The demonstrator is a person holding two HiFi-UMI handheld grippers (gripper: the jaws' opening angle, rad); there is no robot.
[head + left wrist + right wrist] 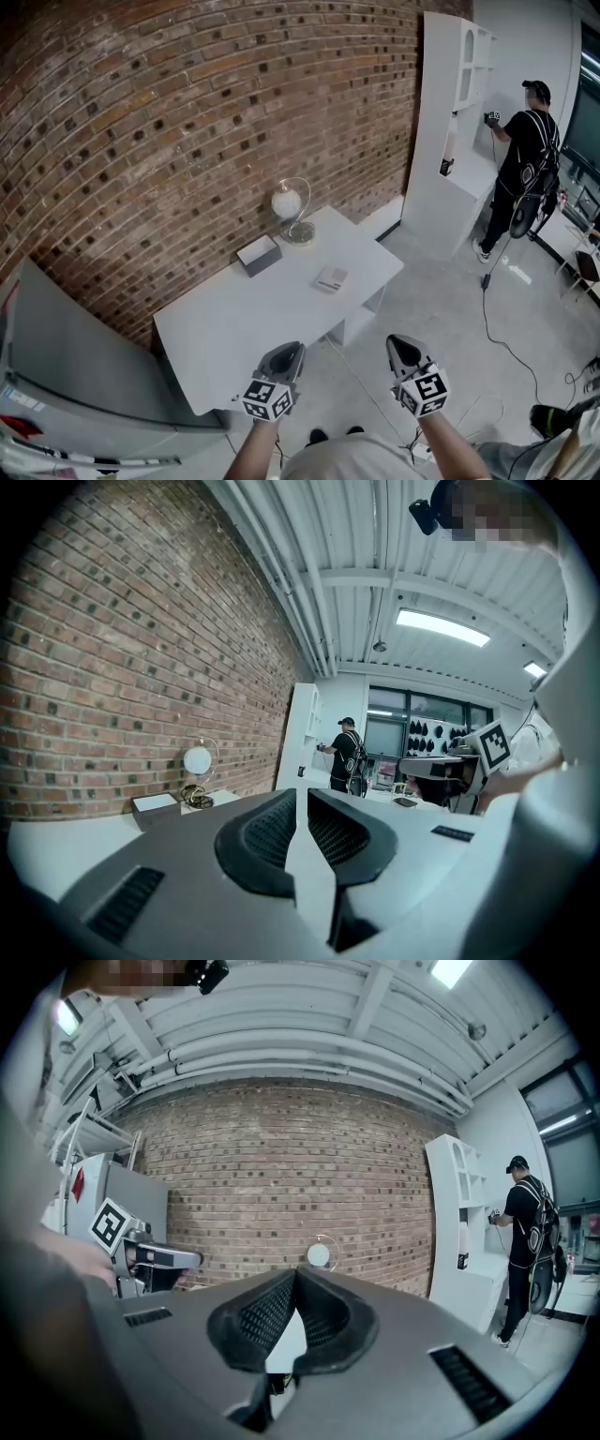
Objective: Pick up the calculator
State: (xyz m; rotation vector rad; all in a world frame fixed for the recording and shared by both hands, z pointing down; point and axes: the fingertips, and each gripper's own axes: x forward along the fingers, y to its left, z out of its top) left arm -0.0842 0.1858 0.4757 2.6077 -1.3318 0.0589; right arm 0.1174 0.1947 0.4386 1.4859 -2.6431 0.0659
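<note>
calculator (pixel 331 278) on table (pixel 244 323), left tool (pixel 289 347) nr level, jaws barely apart, right tool (pixel 399 341) alongside, closed, both empty

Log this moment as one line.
stage: pre-grasp | calculator: lying on table | left tongs: slightly apart, empty | right tongs: shut, empty

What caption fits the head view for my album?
Left gripper and right gripper hover short of the calculator on the white table.
</note>
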